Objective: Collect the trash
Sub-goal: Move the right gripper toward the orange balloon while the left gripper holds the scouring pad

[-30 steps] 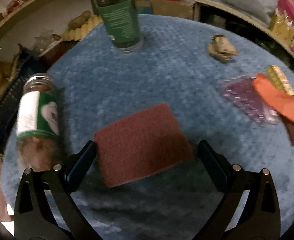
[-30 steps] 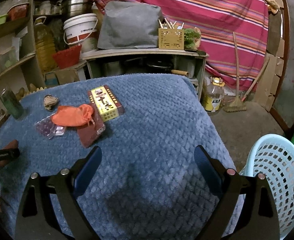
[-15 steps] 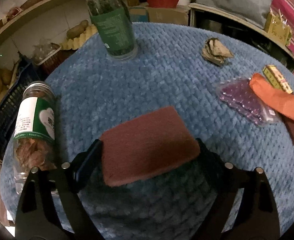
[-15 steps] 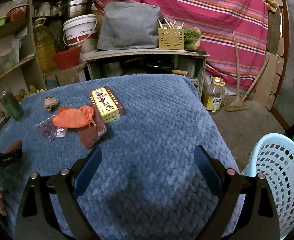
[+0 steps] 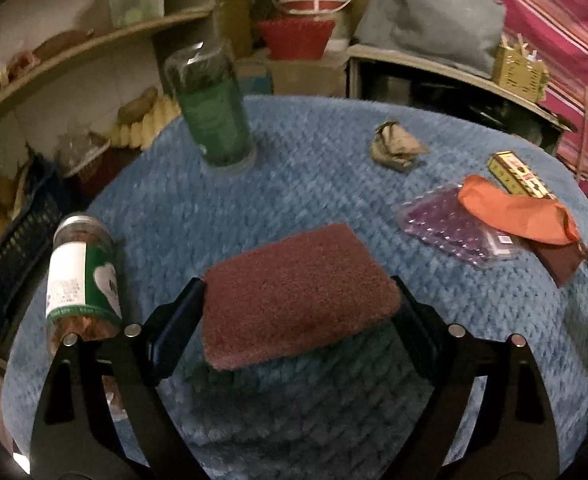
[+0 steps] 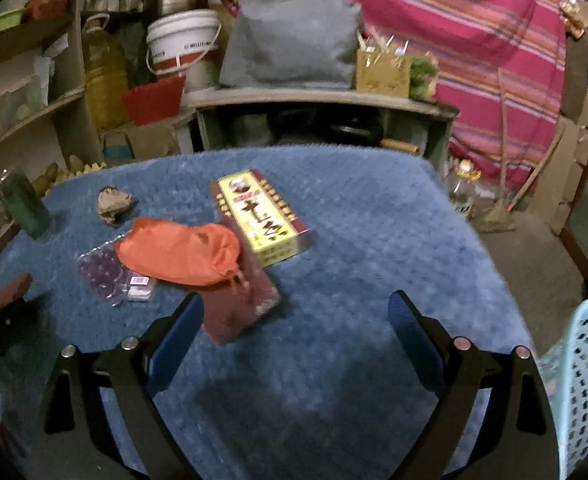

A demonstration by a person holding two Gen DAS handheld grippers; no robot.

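A maroon scouring pad (image 5: 294, 296) hangs just above the blue knitted cloth (image 5: 313, 184), casting a shadow below it. My left gripper (image 5: 297, 286) is shut on its two short ends. The same pad (image 6: 8, 294) shows at the far left of the right wrist view. My right gripper (image 6: 295, 300) stands open over the cloth with nothing between its fingers. Its left finger is close to a dark red packet (image 6: 238, 308). On that packet lies an orange pouch (image 6: 178, 252), beside a purple blister pack (image 6: 106, 276), a yellow box (image 6: 262, 216) and a crumpled paper wad (image 6: 112, 202).
A green jar (image 5: 210, 112) stands upright at the back left. Another jar (image 5: 82, 276) lies on its side by my left finger. A light blue perforated basket (image 6: 585, 380) stands on the floor off the table's right edge. Shelves, a bucket and a grey bag crowd the back.
My left jaws closed onto the pad's ends and it came off the cloth, the view tipping up. My right gripper moved forward, closer to the orange pouch and box.
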